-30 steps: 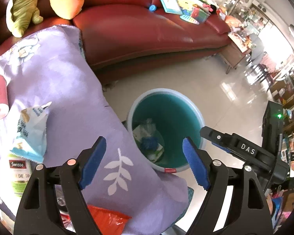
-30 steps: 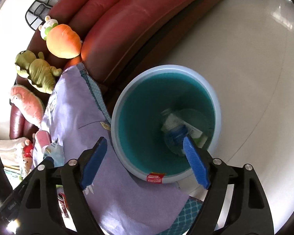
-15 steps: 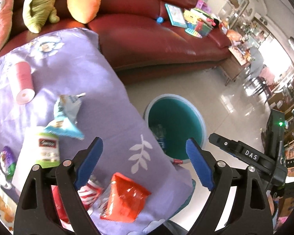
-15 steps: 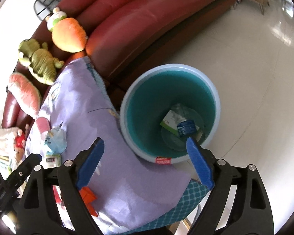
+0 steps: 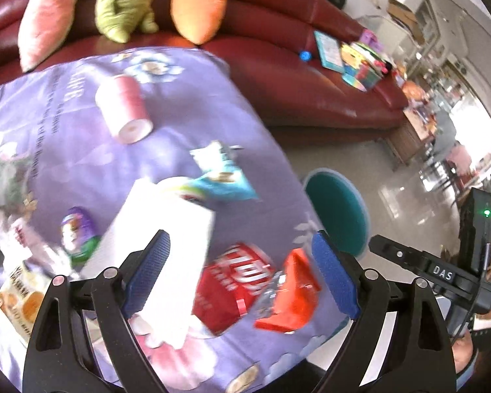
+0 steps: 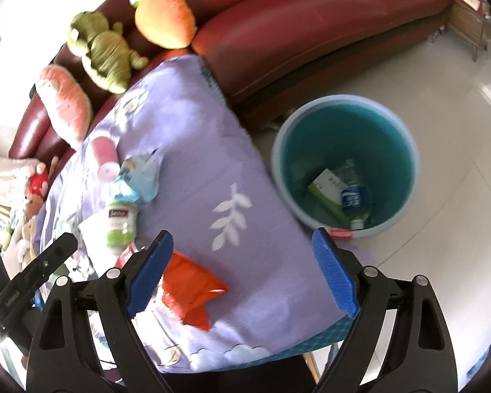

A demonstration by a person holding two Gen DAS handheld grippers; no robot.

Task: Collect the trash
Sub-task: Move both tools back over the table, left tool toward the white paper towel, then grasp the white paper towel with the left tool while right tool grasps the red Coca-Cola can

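Both tools, left (image 5: 240,275) and right (image 6: 242,273), have just been spreading wide, empty above the littered cloth (image 6: 186,150).

A red sofa (image 6: 311,29) is sitting on a glossy pale floor (image 6: 448,104), daylight glaring off the tiles.

Bright daylight glares off the glossy floor (image 6: 442,104); motion blur smears the tabletop litter, fisheye edges curve and darken
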